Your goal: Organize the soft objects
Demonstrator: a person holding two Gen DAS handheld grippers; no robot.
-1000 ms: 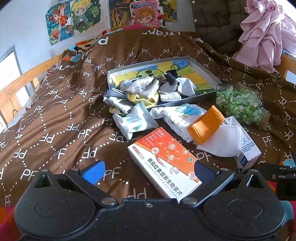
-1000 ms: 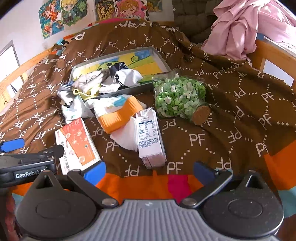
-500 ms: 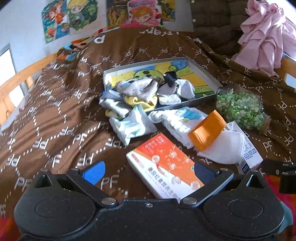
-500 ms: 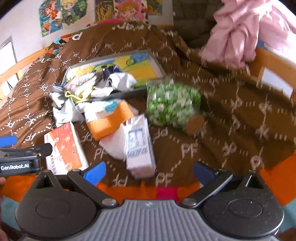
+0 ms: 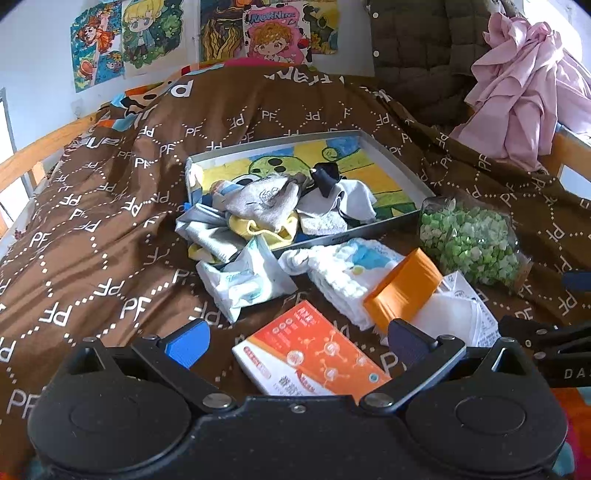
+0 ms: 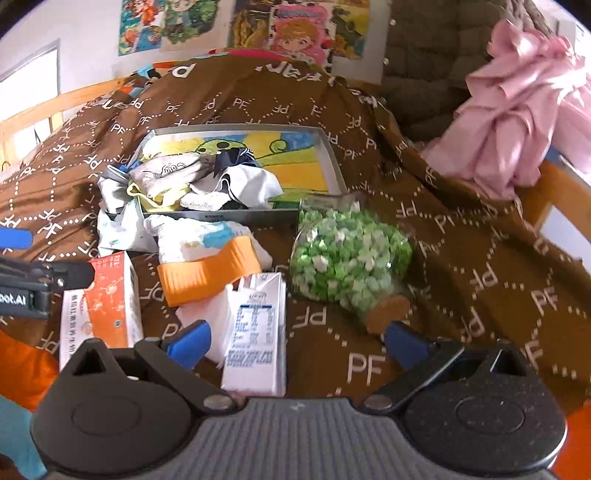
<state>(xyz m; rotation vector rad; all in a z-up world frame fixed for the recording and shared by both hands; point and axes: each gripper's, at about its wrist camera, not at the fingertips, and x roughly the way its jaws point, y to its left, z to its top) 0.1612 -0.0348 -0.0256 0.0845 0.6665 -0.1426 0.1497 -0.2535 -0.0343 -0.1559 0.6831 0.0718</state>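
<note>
Jar of green bits point(image 6: 347, 258): lying sideways, 3 o'clock of milk carton point(image 6: 256, 332)
Orange box point(image 5: 314, 354): flat on brown bedspread point(image 5: 92, 229)
Pink cloth point(image 5: 524, 92): heaped at 2 o'clock
Posters point(image 5: 266, 26): on wall, 12 o'clock

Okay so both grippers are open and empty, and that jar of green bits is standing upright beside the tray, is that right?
Not quite. The jar lies on its side beside the tray, cork toward the camera, as the right wrist view shows. Both grippers, left and right, are open and empty.
</note>
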